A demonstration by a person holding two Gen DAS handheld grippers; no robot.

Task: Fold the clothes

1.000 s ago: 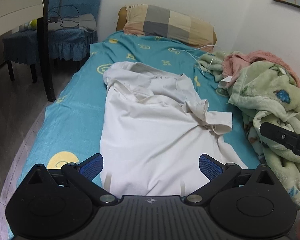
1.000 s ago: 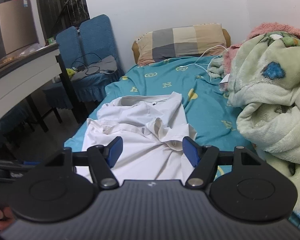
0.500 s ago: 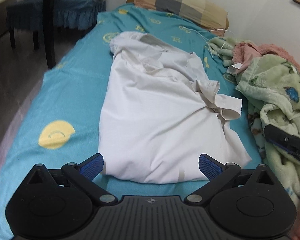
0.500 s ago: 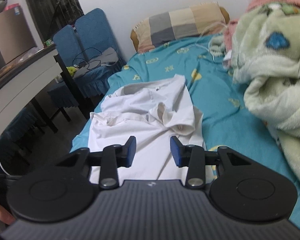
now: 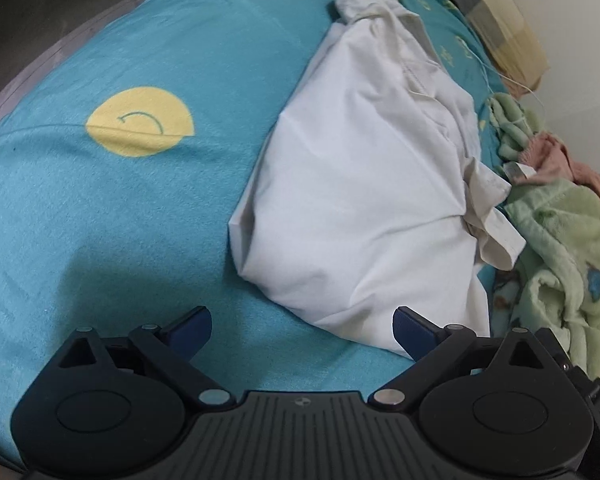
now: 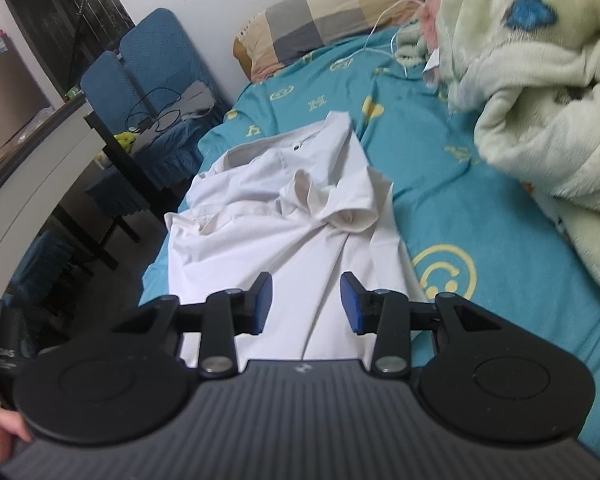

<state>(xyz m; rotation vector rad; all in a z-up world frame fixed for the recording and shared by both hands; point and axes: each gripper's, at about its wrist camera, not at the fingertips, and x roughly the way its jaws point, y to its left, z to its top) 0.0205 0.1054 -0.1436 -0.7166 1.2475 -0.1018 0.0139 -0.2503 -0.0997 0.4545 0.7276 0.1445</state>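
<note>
Teal bed, one white shirt, one pillow, one blanket

Left wrist view: sits behind left gripper, tilted steeply down, close over near corner of white shirt on teal bedsheet; horizon rolled, pillow at upper right corner.

Right wrist view: behind right gripper, angled shallower, facing up length of bed toward pillow and wall; blue chair at left, green blanket at right.

Shared: shirt, bedsheet, pillow, blanket.
</note>
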